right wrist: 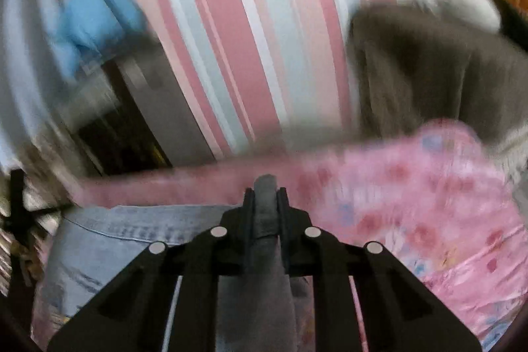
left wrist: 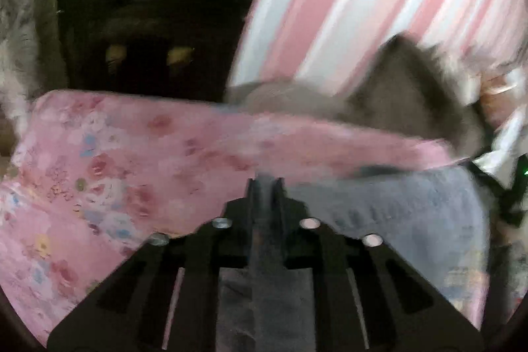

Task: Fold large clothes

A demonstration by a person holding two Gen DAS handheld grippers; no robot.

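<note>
Both grippers are clamped on denim right now. Left gripper [left wrist: 265,183]: jaws pinched tight on a fold of the jeans [left wrist: 396,213], cloth running back btwn the fingers toward the camera. Right gripper [right wrist: 265,183]: same story, jaws squeezing a thicker roll of the same blue-grey denim, a bit more bulk in the bite. No earlier frame, so just the grip as it stands.

Jeans lie low in both views, spread over the pink floral sheet [left wrist: 99,160], seam and stitching showing in the right wrist view. Behind them, pink-and-white striped bedding [right wrist: 247,38] and a grey-brown garment [right wrist: 429,71] heaped at the right.

Handling, as I judge it: denim's heavyish, soft but w/ some body, so it'll drape and hold a crease rather than slither. Not fragile, not slippery. Best hold is probably at seams or waistband edge, where the layers are thick and won't pull out of the pads.

Hard to read: heavy blur everywhere. Can't tell which part of the jeans each gripper has, leg or waist. Most of the garment is cut off below the frames. Blue thing [right wrist: 92,22] upper left in the right view: unclear what it is.
</note>
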